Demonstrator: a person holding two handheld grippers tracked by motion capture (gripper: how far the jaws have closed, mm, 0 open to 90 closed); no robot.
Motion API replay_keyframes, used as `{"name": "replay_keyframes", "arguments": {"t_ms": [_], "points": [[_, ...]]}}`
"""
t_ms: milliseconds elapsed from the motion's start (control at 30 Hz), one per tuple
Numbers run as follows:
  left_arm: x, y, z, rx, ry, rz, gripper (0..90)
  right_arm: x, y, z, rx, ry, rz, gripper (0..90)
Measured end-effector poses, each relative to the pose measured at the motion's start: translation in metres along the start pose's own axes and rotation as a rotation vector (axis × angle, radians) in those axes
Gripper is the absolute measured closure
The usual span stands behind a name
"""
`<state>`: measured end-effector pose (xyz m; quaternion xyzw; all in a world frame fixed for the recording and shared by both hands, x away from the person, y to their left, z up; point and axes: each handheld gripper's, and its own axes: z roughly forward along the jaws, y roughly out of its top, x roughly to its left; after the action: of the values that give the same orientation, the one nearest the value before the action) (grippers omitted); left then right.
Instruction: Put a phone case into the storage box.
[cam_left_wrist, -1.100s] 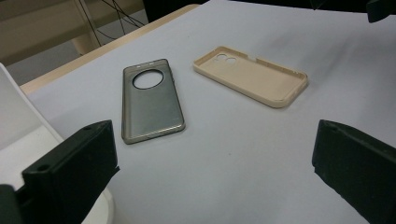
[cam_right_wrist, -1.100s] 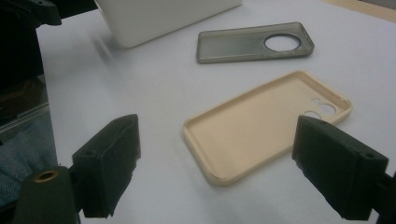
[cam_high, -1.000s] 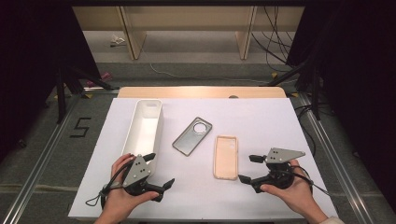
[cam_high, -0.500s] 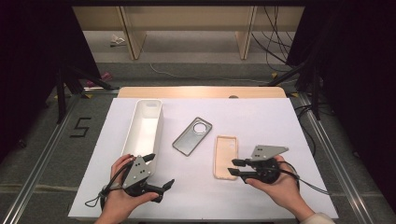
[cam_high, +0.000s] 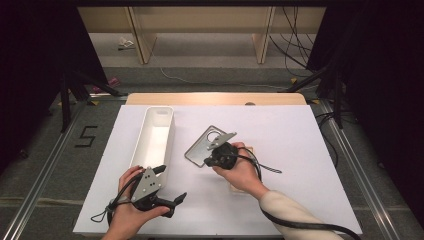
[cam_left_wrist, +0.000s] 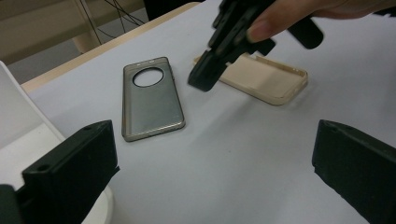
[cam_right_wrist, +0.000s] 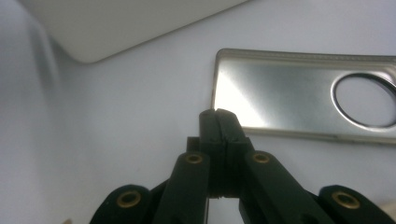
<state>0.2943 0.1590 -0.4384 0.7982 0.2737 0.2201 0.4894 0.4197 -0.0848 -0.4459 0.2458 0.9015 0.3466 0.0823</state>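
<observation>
A grey phone case (cam_high: 200, 145) with a round camera hole lies inside up on the white table top, also seen in the left gripper view (cam_left_wrist: 149, 100) and the right gripper view (cam_right_wrist: 289, 98). A beige phone case (cam_left_wrist: 266, 79) lies to its right, largely hidden under the right hand in the high view (cam_high: 241, 189). My right gripper (cam_high: 208, 162) is shut with nothing in it, its tip (cam_right_wrist: 218, 116) at the near end of the grey case; the left gripper view shows it too (cam_left_wrist: 205, 79). My left gripper (cam_high: 171, 183) is held open near the front edge, its jaws (cam_left_wrist: 210, 172) wide apart and empty.
A long white tray (cam_high: 167, 127) stands left of the grey case, and its corner appears in the right gripper view (cam_right_wrist: 121, 23) and the left gripper view (cam_left_wrist: 18, 130). A wooden strip (cam_high: 215, 98) runs along the table's far edge. Cables trail from both grippers.
My right gripper has moved left from beside the beige case, over it, to the near end of the grey case, and its jaws have shut. The left gripper has stayed put.
</observation>
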Motion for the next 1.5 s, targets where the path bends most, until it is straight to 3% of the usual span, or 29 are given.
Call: {"name": "replay_keyframes", "arguments": {"t_ms": [200, 500, 700, 733, 967, 1000, 1500], "points": [[-0.001, 0.0, 0.0, 0.0, -0.006, 0.003, 0.0, -0.003, 0.025, 0.04, 0.063, -0.033, 0.004, 90.0], [-0.002, 0.0, 0.0, 0.003, -0.01, 0.005, 0.0, 0.004, 0.028, 0.057, 0.146, -0.075, 0.019, 90.0], [-0.002, 0.0, 0.001, 0.006, -0.013, 0.006, 0.0, -0.002, 0.022, 0.057, 0.169, -0.074, 0.02, 90.0], [-0.002, 0.0, 0.001, 0.006, -0.013, 0.006, 0.0, -0.001, 0.022, 0.056, 0.172, -0.07, 0.037, 90.0], [-0.002, -0.001, 0.001, 0.01, -0.016, 0.007, 0.0, -0.004, 0.015, 0.049, 0.196, -0.053, 0.012, 90.0], [-0.002, -0.001, 0.001, 0.01, -0.017, 0.007, 0.0, -0.006, 0.012, 0.045, 0.2, -0.048, -0.01, 90.0], [-0.004, -0.001, 0.002, 0.014, -0.019, 0.013, 0.0, -0.017, -0.003, 0.029, 0.228, -0.058, -0.035, 90.0]]}}
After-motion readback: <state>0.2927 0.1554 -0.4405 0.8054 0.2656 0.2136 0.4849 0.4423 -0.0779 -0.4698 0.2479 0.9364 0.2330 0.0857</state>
